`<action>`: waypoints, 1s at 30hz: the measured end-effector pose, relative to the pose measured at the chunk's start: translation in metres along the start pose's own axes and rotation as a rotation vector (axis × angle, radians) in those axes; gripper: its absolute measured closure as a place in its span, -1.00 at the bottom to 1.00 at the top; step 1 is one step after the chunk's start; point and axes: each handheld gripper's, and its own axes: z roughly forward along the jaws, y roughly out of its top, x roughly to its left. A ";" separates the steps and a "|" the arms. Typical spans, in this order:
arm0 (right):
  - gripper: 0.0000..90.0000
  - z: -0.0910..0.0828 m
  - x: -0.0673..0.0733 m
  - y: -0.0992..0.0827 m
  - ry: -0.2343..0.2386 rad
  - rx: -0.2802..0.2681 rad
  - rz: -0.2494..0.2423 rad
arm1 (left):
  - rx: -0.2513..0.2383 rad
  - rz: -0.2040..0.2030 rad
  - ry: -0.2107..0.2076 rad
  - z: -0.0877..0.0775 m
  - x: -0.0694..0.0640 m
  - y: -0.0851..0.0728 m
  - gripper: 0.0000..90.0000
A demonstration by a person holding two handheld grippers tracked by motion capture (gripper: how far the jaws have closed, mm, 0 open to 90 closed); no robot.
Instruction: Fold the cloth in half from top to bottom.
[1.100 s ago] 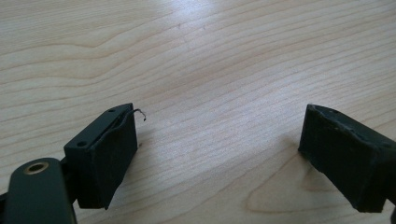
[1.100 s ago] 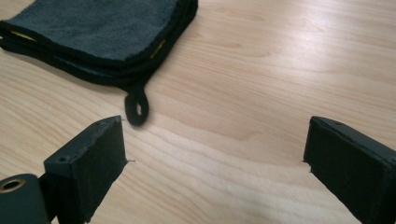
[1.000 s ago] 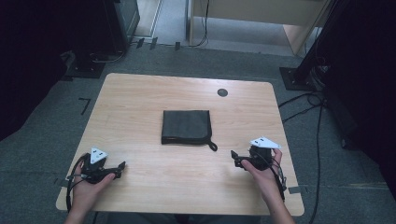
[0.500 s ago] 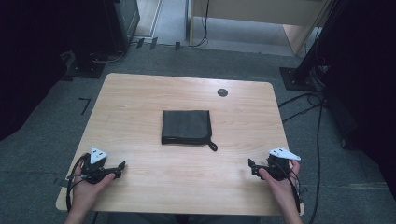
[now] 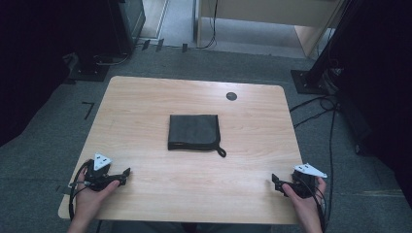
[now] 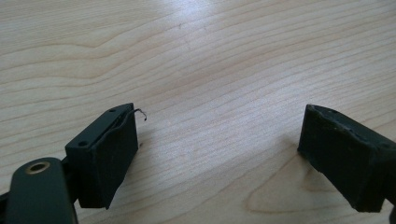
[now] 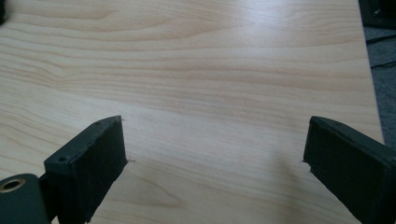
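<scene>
Far ahead of both grippers, in between them, lay the cloth (image 5: 193,132). The left gripper (image 5: 121,174) and right gripper (image 5: 275,182) were spread wide, holding nothing.

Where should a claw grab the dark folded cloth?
Probably at the small loop sticking out of the near right corner of the dark folded cloth. The cloth lies flat on the table, so that corner offers an edge to pinch. Come from the near right with the right claw.

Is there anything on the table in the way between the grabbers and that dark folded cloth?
No, nothing visible. Bare wood lies between the folded cloth and both the left gripper and right gripper. The small dark disc sits beyond the cloth.
</scene>
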 end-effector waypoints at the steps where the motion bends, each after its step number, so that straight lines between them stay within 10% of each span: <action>1: -0.88 -0.001 -0.001 -0.001 -0.003 0.004 0.003 | 0.000 0.000 0.000 0.000 0.000 0.000 -0.75; 30: -0.94 0.002 -0.003 -0.018 -0.049 -0.005 -0.007 | 0.000 0.000 0.000 0.000 0.000 0.000 -0.75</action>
